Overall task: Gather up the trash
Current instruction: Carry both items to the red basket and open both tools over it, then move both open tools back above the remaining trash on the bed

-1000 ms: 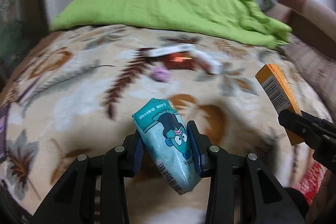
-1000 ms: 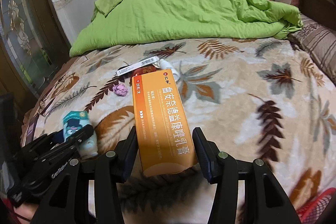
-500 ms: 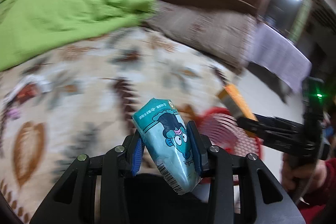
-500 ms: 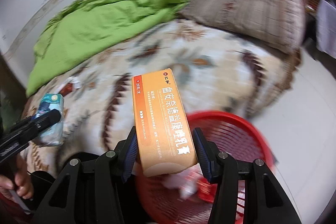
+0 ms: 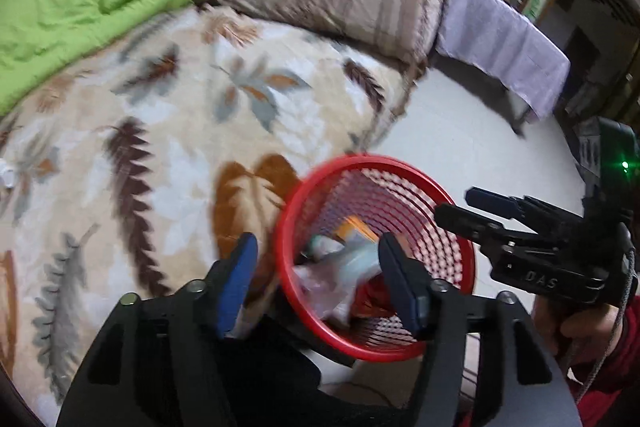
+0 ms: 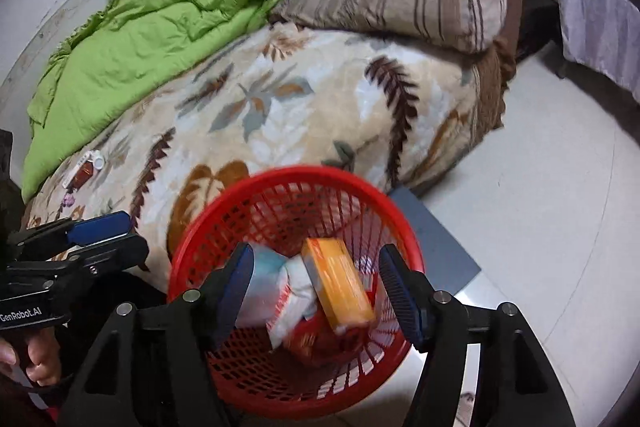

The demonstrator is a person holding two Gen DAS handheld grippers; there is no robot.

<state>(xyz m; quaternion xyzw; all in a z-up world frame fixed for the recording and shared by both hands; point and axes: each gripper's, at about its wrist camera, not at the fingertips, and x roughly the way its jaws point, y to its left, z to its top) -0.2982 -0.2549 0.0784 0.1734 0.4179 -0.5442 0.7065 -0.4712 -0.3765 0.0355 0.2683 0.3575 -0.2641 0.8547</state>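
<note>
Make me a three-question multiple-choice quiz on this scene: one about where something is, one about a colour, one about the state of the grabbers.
1. Where is the orange box?
A. On the bed
B. In the basket
C. Between the right gripper's fingers

2. What colour is the basket?
A. Red
B. Blue
C. Green

3. How do the two grippers stand?
A. Both open
B. Both shut
C. Only the left open

Answers:
1. B: in the right wrist view the box lies among the trash inside the basket.
2. A: its mesh wall and rim are red in both views.
3. A: the left gripper and the right gripper each show their fingers spread wide with nothing between them.
</note>
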